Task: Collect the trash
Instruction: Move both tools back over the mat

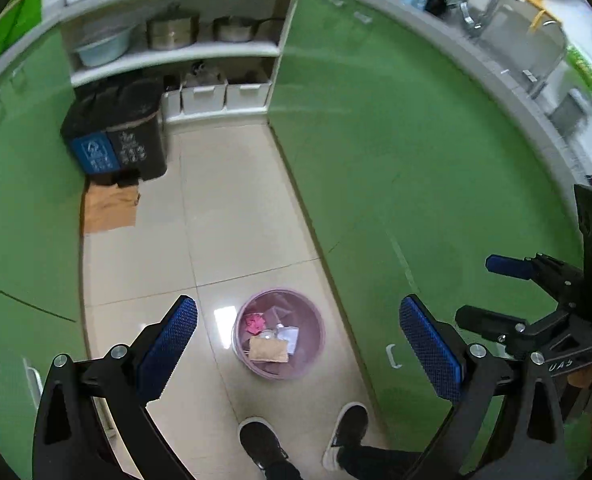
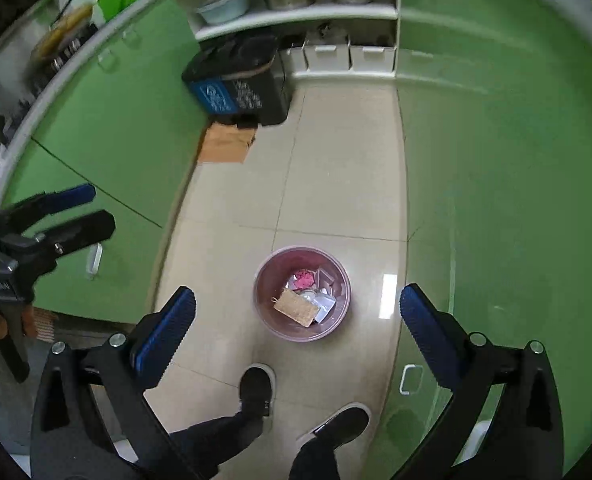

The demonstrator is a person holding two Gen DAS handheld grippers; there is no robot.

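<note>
Left wrist view looks steeply down a narrow kitchen aisle. At six o'clock the left gripper [image 1: 298,340] has its jaws spread wide with nothing between them; its pads [image 1: 170,344] are blue with a fine knobbed grain, set on black angular arms. Between them, on the glossy beige floor tiles [image 1: 232,216], stands the pink bin [image 1: 279,334], round, thin-walled and slightly see-through. Inside it lie the trash pieces: a tan, rough-looking rectangular card [image 1: 268,350], a crumpled magenta scrap [image 1: 255,322] and some white and clear wrappers [image 1: 288,336]. Nothing lies between the bin and either gripper.

At six o'clock, just below the bin, are the person's black shoes [image 1: 262,442] with white soles. Smooth green cabinet doors [image 1: 396,152] wall the aisle at three and nine o'clock. At eleven o'clock a black two-part pedal bin [image 1: 116,140] with a blue label stands against the cabinets, with a flat brown cardboard sheet [image 1: 110,208] on the floor in front of it. At twelve o'clock open white shelves [image 1: 176,56] hold metal pots and a pale basin above white boxes.

Right wrist view shows the right gripper [image 2: 298,320], jaws also fully apart and empty, with the same bin [image 2: 302,294] between its pads, nearer twelve o'clock. The tan card [image 2: 298,308] lies tilted on top of the wrappers there.
</note>
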